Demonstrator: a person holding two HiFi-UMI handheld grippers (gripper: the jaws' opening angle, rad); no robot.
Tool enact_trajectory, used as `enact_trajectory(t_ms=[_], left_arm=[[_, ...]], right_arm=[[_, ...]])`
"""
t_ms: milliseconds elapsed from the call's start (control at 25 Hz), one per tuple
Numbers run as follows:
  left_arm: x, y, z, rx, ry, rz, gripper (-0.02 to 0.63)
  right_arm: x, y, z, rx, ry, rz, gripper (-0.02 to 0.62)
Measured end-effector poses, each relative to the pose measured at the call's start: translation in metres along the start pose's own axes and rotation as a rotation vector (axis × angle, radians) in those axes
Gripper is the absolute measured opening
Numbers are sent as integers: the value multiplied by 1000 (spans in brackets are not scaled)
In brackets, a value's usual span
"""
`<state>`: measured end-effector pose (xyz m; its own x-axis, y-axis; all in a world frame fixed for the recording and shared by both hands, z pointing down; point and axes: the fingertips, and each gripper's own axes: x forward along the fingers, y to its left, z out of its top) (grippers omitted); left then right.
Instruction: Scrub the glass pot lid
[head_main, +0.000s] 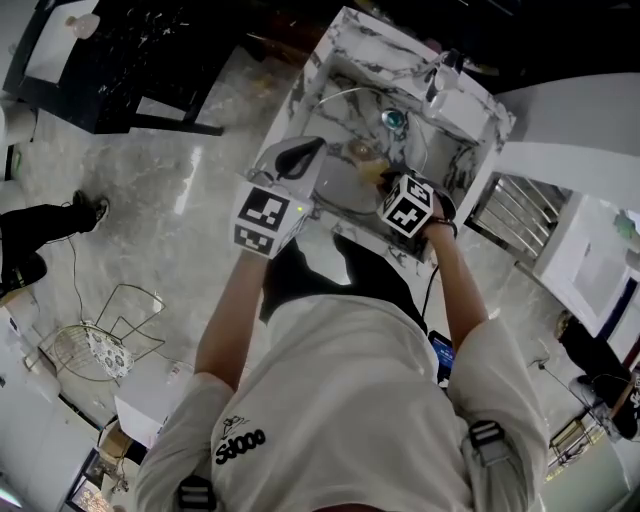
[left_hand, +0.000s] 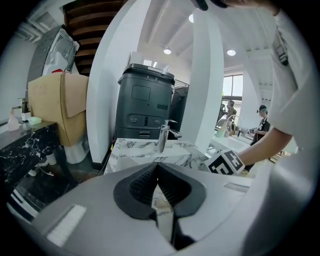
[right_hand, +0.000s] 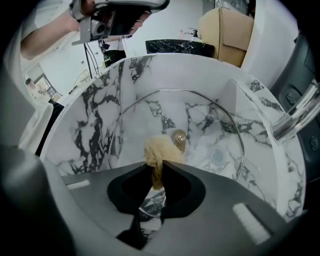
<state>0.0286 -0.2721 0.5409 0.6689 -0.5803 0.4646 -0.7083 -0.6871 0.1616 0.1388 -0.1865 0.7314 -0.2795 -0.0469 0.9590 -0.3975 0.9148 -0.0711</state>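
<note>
The right gripper (right_hand: 159, 167) is seen with its jaws closed tight on a tan fibrous scrubbing pad (right_hand: 159, 149), which is pinched at its lower end and bulges out beyond the tips. The pad's free end is pressed up to the glass pot lid (right_hand: 210, 122), just left of and below the lid's round central knob (right_hand: 179, 138). The lid is found inside the marble sink (right_hand: 97, 105), propped at a tilt with its knob side turned toward the right gripper. Its metal rim is traced as a wide arc against the veined basin walls, and the drain (right_hand: 218, 157) is made out faintly through the glass. A chrome faucet (right_hand: 298, 116) is seen at the basin's right edge in the right gripper view. The left gripper (left_hand: 158, 168) is shown with its jaw tips brought together. Only a pale sliver is glimpsed in the slit behind them, and what it is cannot be told. In the head view this gripper is placed at the sink's left rim, just beside the lid's edge; contact with the lid cannot be judged. Past its jaws, a dark grey bin (left_hand: 145, 102) is seen behind the sink, and a cardboard box (left_hand: 56, 107) is set on a black counter to the left.
</note>
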Motion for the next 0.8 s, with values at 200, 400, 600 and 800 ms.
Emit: enact_trajectory(t_ms=[200, 400, 600, 800], left_arm=[[2, -3, -2, -2, 10, -4, 11], [-2, 1, -4, -7, 14, 15, 11], [-7, 6, -6, -22, 20, 40, 11], [-15, 11, -11, -37, 41, 67, 11]], right_arm=[[4, -20, -6, 21, 9, -50, 46], [12, -53, -2, 51, 8, -118, 46], [22, -80, 18, 88, -16, -174, 48], [28, -84, 44, 85, -61, -176, 49]])
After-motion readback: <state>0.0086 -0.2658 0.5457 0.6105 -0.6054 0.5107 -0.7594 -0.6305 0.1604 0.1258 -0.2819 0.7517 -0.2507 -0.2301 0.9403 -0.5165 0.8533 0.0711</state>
